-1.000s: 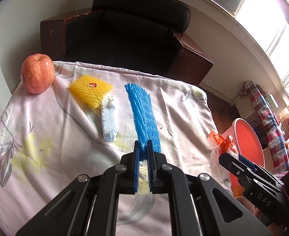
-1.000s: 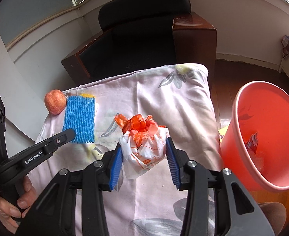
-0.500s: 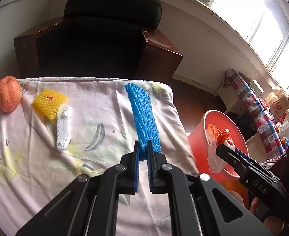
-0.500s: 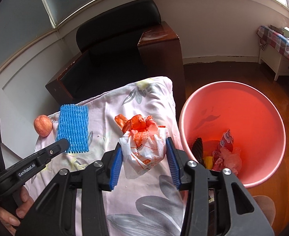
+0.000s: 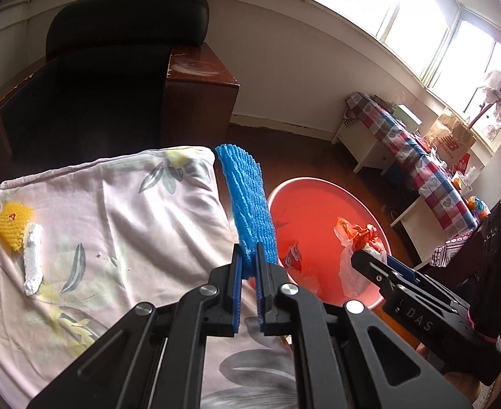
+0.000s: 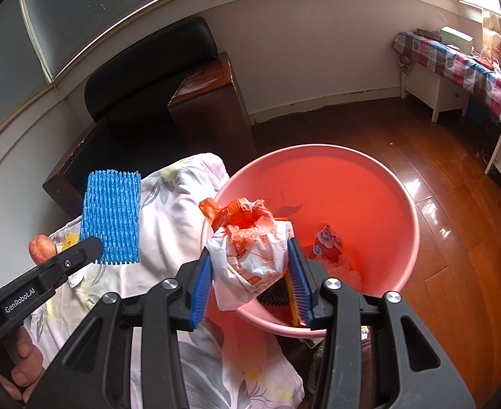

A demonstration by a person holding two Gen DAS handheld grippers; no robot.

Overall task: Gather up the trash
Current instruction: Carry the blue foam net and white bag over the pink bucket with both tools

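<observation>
My left gripper (image 5: 249, 266) is shut on a blue foam net (image 5: 248, 204), held in the air at the table's right edge, beside the red bin (image 5: 318, 201). The net also shows in the right wrist view (image 6: 112, 216). My right gripper (image 6: 250, 272) is shut on a knotted white and orange plastic bag (image 6: 250, 248), held over the near rim of the red bin (image 6: 369, 211). The bag also shows in the left wrist view (image 5: 356, 248). The bin holds several wrappers (image 6: 327, 247).
On the floral tablecloth (image 5: 114, 225) lie a yellow foam net (image 5: 13, 226) and a white foam strip (image 5: 34, 264); an apple (image 6: 41, 247) sits at the far left. A dark armchair (image 5: 114, 78) stands behind the table. A checked-cloth side table (image 5: 417, 156) stands at the right.
Both grippers have swung right, off the table toward the bin. The bag has moved from above the cloth to over the bin's rim. The blue net now hangs past the table edge.
</observation>
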